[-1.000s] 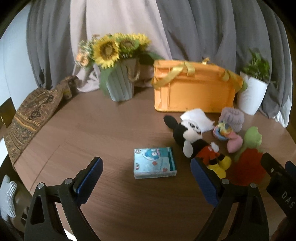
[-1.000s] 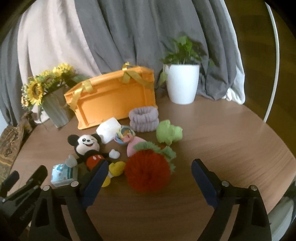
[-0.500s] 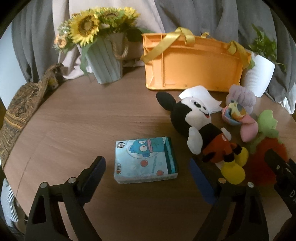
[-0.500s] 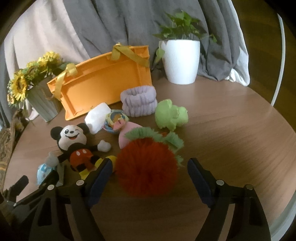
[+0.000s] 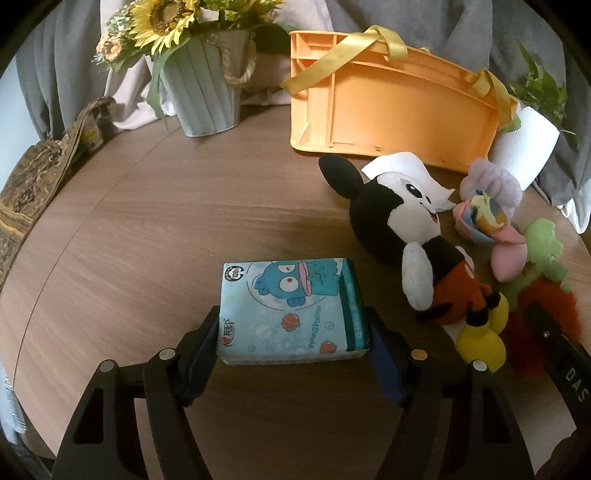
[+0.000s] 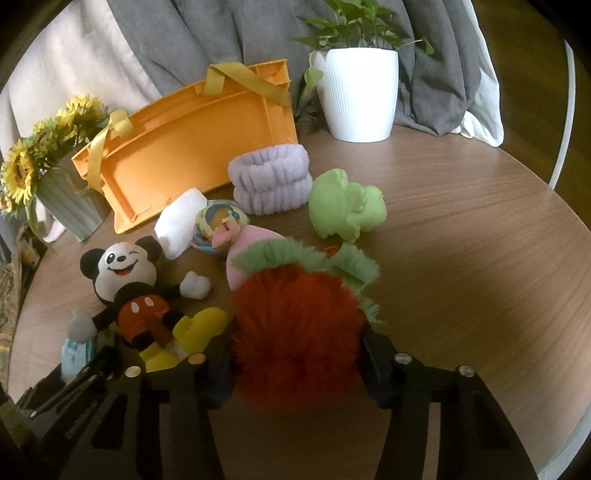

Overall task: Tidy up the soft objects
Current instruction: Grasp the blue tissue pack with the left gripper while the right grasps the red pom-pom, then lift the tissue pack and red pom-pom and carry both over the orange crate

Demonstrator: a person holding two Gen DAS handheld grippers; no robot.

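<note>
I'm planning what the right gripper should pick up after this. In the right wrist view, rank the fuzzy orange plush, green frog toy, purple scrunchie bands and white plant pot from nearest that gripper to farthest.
1. fuzzy orange plush, between the right gripper fingers.
2. green frog toy, beyond it, slightly right.
3. purple scrunchie bands, just behind, left of the frog.
4. white plant pot, at the table's back by the curtain.

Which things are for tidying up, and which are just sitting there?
For tidying: tissue pack, mouse doll, fuzzy red ball, green toy, purple bands, orange bin.
Just sitting there: sunflower vase, white plant pot, curtains.
</note>
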